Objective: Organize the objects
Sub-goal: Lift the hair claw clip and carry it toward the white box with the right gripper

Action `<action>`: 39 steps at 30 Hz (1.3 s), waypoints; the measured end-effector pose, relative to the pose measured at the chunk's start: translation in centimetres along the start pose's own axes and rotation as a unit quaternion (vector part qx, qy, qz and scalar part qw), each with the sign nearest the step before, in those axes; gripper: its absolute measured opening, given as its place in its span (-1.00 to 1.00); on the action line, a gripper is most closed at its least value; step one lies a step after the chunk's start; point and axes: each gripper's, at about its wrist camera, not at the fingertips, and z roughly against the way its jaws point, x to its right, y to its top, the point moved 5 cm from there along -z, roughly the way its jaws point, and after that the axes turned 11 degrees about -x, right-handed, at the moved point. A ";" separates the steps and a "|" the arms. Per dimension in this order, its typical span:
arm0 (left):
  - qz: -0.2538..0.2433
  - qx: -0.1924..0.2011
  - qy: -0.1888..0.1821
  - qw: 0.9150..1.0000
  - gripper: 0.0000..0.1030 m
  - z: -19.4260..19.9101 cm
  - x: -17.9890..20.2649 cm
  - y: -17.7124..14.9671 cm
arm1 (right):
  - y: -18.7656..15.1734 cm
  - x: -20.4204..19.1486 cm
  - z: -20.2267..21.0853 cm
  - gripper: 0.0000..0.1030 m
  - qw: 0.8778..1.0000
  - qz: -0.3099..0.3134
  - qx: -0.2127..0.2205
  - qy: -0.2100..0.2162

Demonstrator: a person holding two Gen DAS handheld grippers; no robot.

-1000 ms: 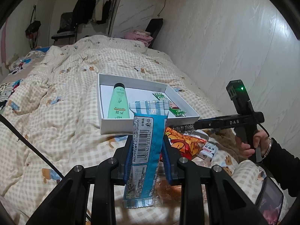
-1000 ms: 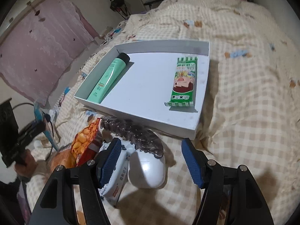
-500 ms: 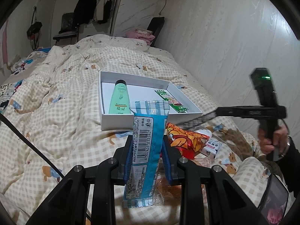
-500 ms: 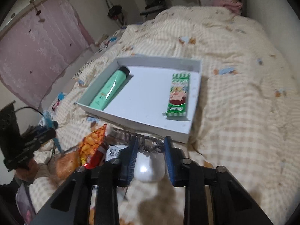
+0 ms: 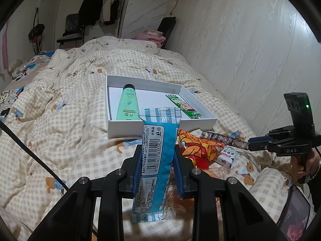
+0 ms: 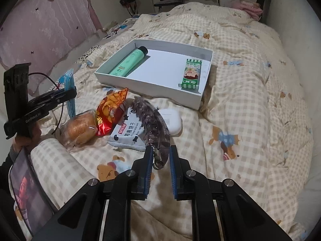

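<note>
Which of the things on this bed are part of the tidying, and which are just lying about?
Part of the tidying:
- white box
- green tube and green snack bar, inside it
- blue wrapper, in the left gripper
- hair clip, in the right gripper
- chip bag, bread, biscuit pack, white case

Just lying about:
- quilt
- pink clothes
- clothes rack
- phone

Glossy plastic blue wrapper [image 5: 155, 150]; matt white cardboard box [image 6: 149, 86]; soft cloth quilt [image 6: 250, 104].

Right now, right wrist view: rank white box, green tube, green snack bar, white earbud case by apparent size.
1. white box
2. green tube
3. green snack bar and white earbud case: look alike; the case lies nearer and is partly hidden by the hair clip, so unranked.
</note>
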 end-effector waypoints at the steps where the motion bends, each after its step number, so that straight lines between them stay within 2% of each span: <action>1: 0.000 0.000 -0.001 1.000 -0.39 0.0 0.0 0.0 | 0.0 0.2 -0.2 -0.67 1.000 -0.002 0.000 0.000; 6: 0.002 -0.003 -0.002 1.000 -0.39 -0.1 -0.1 0.0 | -0.1 1.3 -2.0 -0.66 0.999 -0.018 -0.028 0.027; 9: 0.003 -0.007 -0.002 1.000 -0.39 -0.3 -0.1 -0.1 | 0.0 1.5 -2.2 -0.61 0.999 -0.009 -0.029 0.021; 10: 0.002 -0.007 -0.002 1.000 -0.39 -0.3 -0.1 -0.2 | 0.3 1.7 -2.2 -0.50 0.999 -0.007 -0.026 0.019; 12: 0.001 -0.007 -0.001 1.000 -0.39 -0.3 -0.1 -0.2 | 1.1 1.8 -1.8 0.58 1.000 -0.003 -0.015 0.021; 13: 0.001 -0.006 0.000 1.000 -0.39 -0.3 0.0 -0.2 | 1.6 1.8 -1.6 0.62 1.000 0.002 -0.001 0.020; 18: -0.002 -0.010 0.000 1.000 -0.39 -0.5 0.0 -0.2 | 4.7 2.3 -1.5 0.62 0.999 0.041 0.023 0.016; 20: -0.002 -0.009 0.000 1.000 -0.39 -0.5 0.0 -0.2 | 6.3 3.4 -3.2 0.62 0.999 0.039 0.000 0.035; 24: -0.001 -0.009 -0.001 1.000 -0.39 -0.6 -0.1 -0.2 | 7.4 5.0 -6.3 0.62 0.995 0.028 -0.056 0.079; 26: 0.001 -0.011 -0.003 1.000 -0.39 -0.7 -0.2 -0.2 | 7.5 5.5 -7.2 0.62 0.993 0.021 -0.061 0.103; 27: 0.001 -0.012 -0.004 1.000 -0.39 -0.7 -0.2 -0.2 | 7.5 5.6 -7.4 0.55 0.990 0.014 -0.061 0.124; 28: 0.002 -0.012 -0.004 1.000 -0.39 -0.7 -0.3 -0.2 | 7.6 5.7 -7.6 0.40 0.988 0.007 -0.060 0.139; 30: 0.003 -0.012 -0.005 1.000 -0.39 -0.6 -0.3 -0.2 | 7.6 6.1 -7.7 0.07 0.990 -0.003 -0.060 0.131; 32: 0.004 -0.014 -0.005 1.000 -0.39 -0.7 -0.2 -0.2 | 7.3 6.2 -7.3 0.03 0.990 -0.005 -0.056 0.131; 34: 0.003 -0.015 -0.004 1.000 -0.39 -0.7 -0.2 -0.2 | 6.9 6.0 -6.5 -0.24 0.991 -0.008 -0.045 0.127; 36: 0.002 -0.014 -0.003 1.000 -0.39 -0.7 -0.2 -0.2 | 6.7 5.7 -5.2 -0.38 0.991 -0.019 -0.028 0.130; 39: 0.001 -0.014 -0.002 1.000 -0.39 -0.8 -0.2 -0.2 | 6.0 4.9 -3.5 -0.45 0.994 -0.024 -0.012 0.106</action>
